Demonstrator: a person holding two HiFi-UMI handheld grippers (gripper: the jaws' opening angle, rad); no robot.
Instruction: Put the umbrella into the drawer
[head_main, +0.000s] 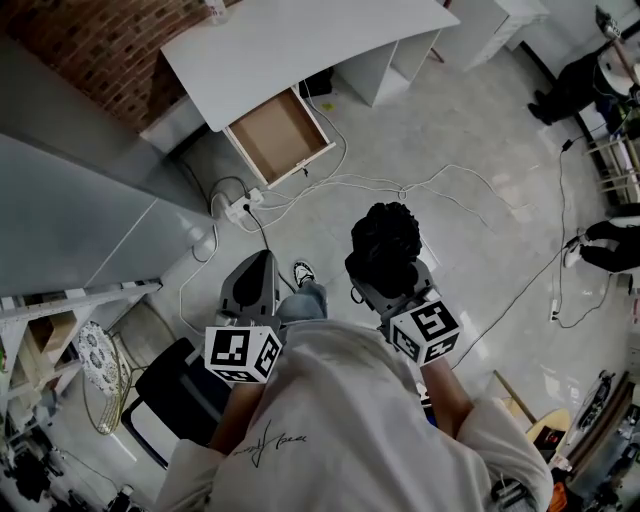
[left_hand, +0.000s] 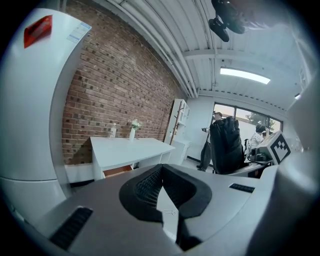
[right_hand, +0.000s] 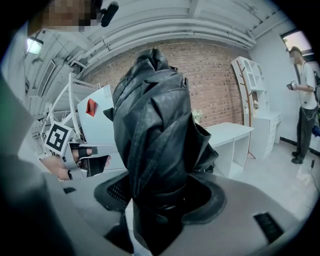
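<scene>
Right gripper (right_hand: 161, 196) first: jaws parted just enough to take the folded black umbrella (right_hand: 150, 130), and they're clamped on its lower end, pads pressing in from both sides. The umbrella stands up out of the grip, crumpled fabric bunched at the top, a strap wrapped round it just above the jaws.

Over to the left gripper (left_hand: 160, 167). Its dark ribbed pads come together at the tips with only a thin wedge of floor showing lower down, and there's nothing in them. It's held level with the right one, a little apart, both out in front of the person's chest.

From the head view, the floor (head_main: 460, 150) below is pale and glossy. Ahead stands a white desk (head_main: 300, 40) against a brick wall (head_main: 95, 55), and the drawer (head_main: 272, 132) is pulled out from under the desk's edge — brown inside, bare, wide open. The umbrella is well apart from it, up in the air over the person's shoe (head_main: 304, 272).

White cables (head_main: 340, 183) snake across the floor between drawer and feet, running from a power strip (head_main: 240, 207) near the desk's corner. A black chair (head_main: 180, 392) sits low on the left — and at the right edge, other people stand beside more trailing cable.
</scene>
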